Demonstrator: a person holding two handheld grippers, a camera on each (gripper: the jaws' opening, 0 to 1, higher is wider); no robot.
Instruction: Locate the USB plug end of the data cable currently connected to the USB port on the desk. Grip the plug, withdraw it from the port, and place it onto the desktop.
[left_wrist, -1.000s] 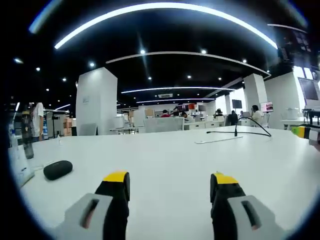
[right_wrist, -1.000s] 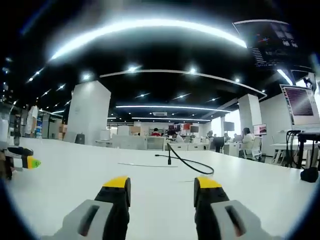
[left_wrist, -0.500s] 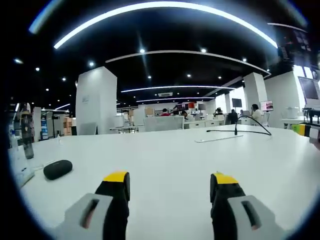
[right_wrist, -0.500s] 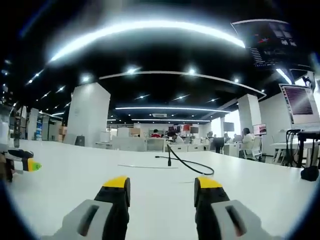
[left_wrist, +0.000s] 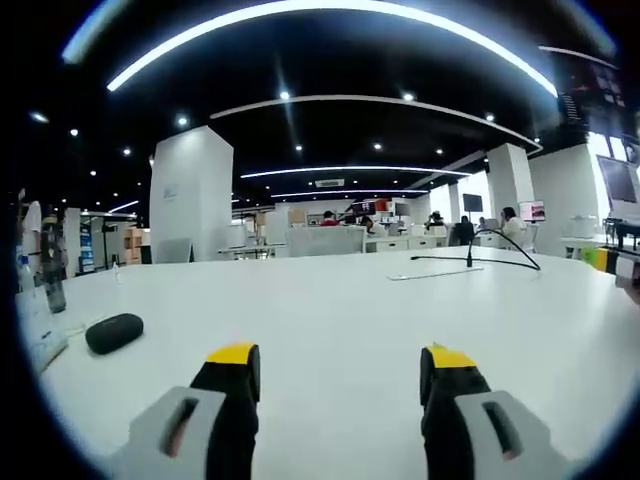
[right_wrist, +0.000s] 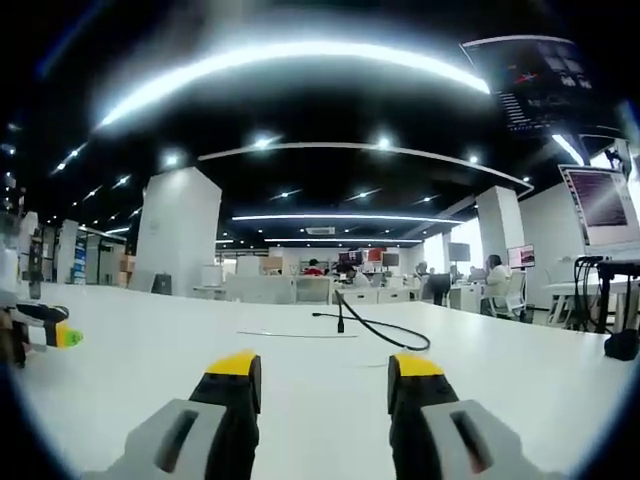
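Observation:
A black data cable loops over the white desk, its plug standing upright at a port in a thin strip on the desktop. In the left gripper view the same cable and upright plug sit far off at the right. My right gripper is open, low over the desk, well short of the plug. My left gripper is open too, with nothing between its jaws. The left gripper's yellow-green tip shows at the left edge of the right gripper view; the right gripper's tip shows at the right edge of the left gripper view.
A black oval object lies on the desk at the left, beside a white item and a bottle. A black thing sits at the far right under a monitor. People sit at desks in the background.
Both views have shifted slightly as the hands tilted; the desk things have not moved and both grippers stay open.

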